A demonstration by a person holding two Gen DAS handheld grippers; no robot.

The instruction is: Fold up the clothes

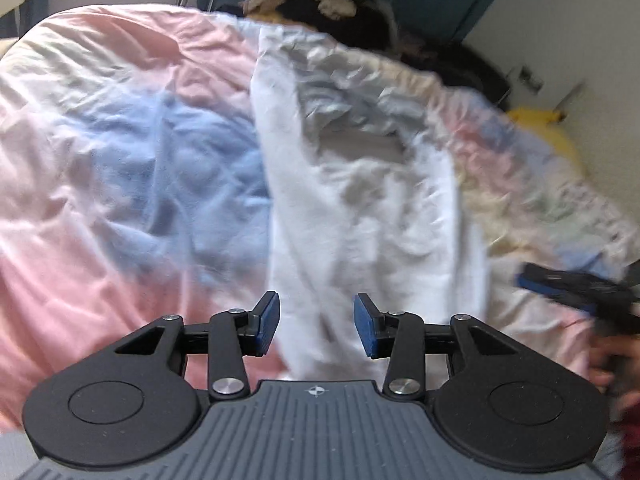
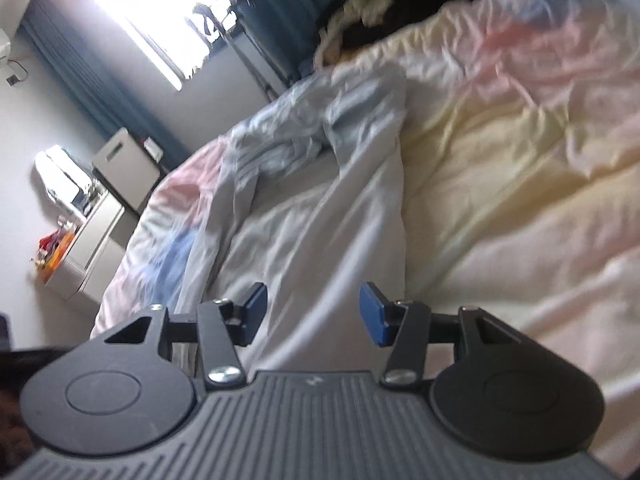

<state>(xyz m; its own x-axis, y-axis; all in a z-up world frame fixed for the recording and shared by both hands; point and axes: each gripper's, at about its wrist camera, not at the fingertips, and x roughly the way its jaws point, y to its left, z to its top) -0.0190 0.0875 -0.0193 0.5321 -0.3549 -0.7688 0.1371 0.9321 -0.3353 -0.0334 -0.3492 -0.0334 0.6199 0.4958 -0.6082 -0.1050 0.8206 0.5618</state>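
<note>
White garment (image 1: 360,200) lies rumpled along the pastel duvet (image 1: 100,120). Left gripper (image 1: 316,330) and right gripper (image 2: 312,314) both gape, empty; a deep pinch risks catching duvet too

White garment (image 1: 360,208), looks like a shirt, lies crumpled and unfolded on the pastel pink, blue and yellow duvet (image 1: 120,128). It runs lengthwise away from both cameras. Far end is bunched and heavily wrinkled, with an opening showing there; near end is flatter. Frames are blurred, so finer details are unclear.
</note>
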